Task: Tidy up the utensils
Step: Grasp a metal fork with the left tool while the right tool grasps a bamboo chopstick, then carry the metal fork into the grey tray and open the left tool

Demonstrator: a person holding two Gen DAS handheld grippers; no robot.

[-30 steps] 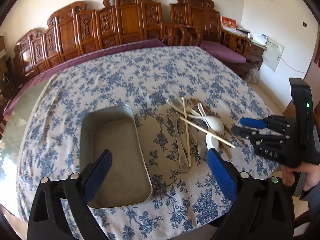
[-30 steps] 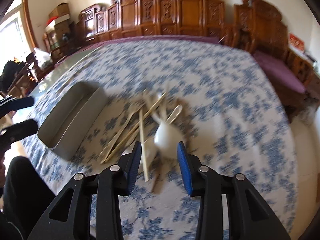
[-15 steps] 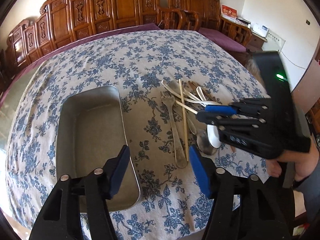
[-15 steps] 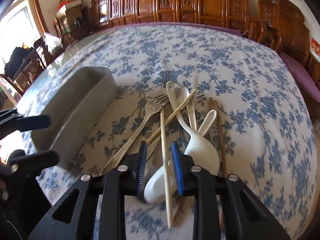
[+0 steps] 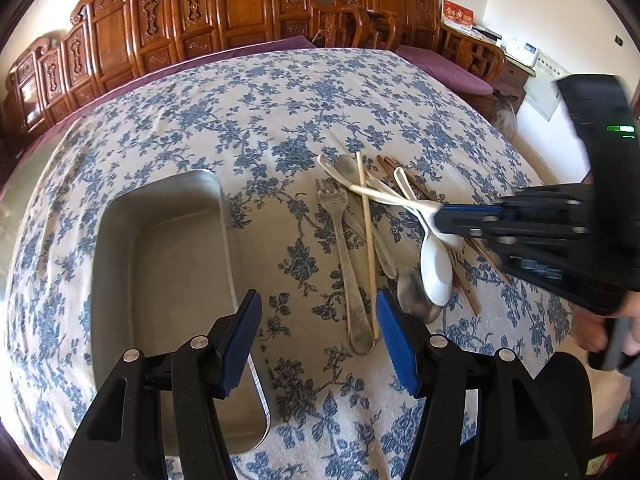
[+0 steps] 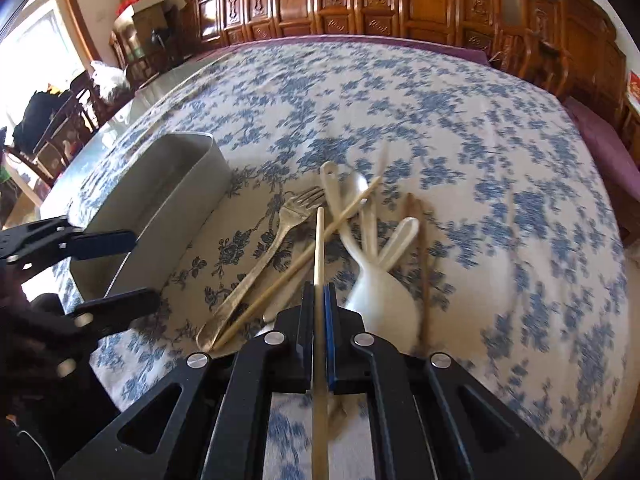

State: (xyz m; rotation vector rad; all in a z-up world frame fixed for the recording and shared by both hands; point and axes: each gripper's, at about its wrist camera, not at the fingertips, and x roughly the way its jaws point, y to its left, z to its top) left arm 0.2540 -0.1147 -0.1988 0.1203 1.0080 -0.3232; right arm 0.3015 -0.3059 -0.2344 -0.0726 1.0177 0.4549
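Observation:
A pile of utensils lies on the blue-flowered tablecloth: a metal fork, light wooden chopsticks, white ceramic spoons, a metal spoon and dark chopsticks. My right gripper is shut on one light chopstick, which runs between its pads. A second light chopstick lies across the pile. My left gripper is open and empty, above the cloth between the metal tray and the fork's handle.
The tray is empty and sits left of the pile. Carved wooden chairs line the table's far side. A person's hand holds the right gripper at the table's right edge.
My right gripper closed from a narrow gap onto the light chopstick. My left gripper moved a little forward and stayed open.

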